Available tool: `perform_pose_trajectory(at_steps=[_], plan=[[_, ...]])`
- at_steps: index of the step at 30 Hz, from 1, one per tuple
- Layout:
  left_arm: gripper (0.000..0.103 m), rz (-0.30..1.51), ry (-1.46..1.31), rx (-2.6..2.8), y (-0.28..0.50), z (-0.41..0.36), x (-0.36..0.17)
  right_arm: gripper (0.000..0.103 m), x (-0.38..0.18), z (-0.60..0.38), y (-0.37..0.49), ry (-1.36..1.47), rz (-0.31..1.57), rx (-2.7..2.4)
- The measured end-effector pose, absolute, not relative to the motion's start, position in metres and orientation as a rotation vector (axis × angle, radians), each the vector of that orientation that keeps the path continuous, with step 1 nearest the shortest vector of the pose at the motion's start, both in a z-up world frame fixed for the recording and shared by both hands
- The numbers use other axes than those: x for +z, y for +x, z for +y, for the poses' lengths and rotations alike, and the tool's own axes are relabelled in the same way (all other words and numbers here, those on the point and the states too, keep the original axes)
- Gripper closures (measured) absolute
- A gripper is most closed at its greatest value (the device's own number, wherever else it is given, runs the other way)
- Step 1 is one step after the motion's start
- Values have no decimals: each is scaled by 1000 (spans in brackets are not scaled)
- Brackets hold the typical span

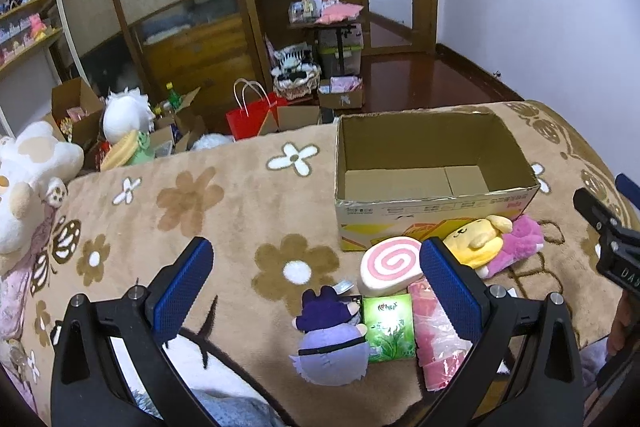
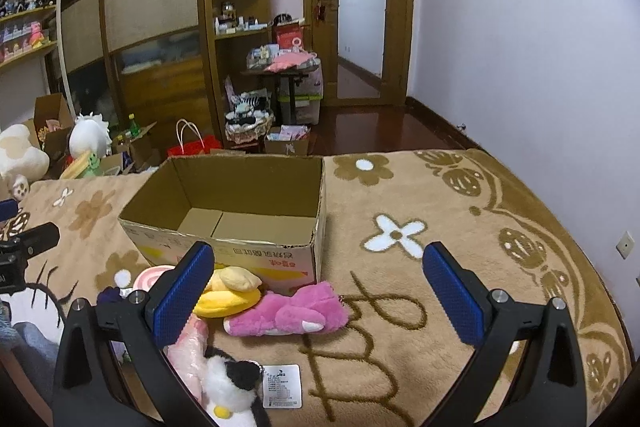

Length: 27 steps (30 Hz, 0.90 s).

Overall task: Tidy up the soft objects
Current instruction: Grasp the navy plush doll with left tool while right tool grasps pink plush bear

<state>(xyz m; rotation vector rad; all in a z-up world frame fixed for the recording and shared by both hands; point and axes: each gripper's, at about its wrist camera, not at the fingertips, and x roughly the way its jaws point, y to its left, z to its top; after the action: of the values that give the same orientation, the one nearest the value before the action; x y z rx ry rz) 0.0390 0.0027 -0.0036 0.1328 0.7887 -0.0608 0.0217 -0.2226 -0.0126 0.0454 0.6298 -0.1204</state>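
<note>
An empty cardboard box [image 1: 436, 219] stands open on the flowered blanket; it also shows in the right wrist view [image 2: 256, 259]. In front of it lie a pink swirl cushion [image 1: 390, 265], a yellow dog plush [image 1: 478, 237], a pink plush [image 1: 520, 243], a purple plush [image 1: 332, 339], a green tissue pack [image 1: 390, 329] and a pink wrapped pack [image 1: 438, 343]. My left gripper [image 1: 316, 283] is open and empty above the purple plush. My right gripper [image 2: 318, 285] is open and empty above the pink plush [image 2: 288, 311], near the yellow plush [image 2: 228, 291] and a black-and-white plush [image 2: 234, 385].
A large white plush [image 1: 28, 179] sits at the blanket's left edge. Beyond the bed are boxes, a red bag [image 1: 250, 121], shelves, a small table and a door. The blanket right of the box [image 2: 440, 227] carries nothing.
</note>
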Motion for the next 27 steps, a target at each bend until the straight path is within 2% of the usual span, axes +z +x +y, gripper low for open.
perform_pose_trajectory(at_steps=[27], plan=[[1,1247,-3,74,112,32,-116,0,-98,-237,91,96,931,-112]])
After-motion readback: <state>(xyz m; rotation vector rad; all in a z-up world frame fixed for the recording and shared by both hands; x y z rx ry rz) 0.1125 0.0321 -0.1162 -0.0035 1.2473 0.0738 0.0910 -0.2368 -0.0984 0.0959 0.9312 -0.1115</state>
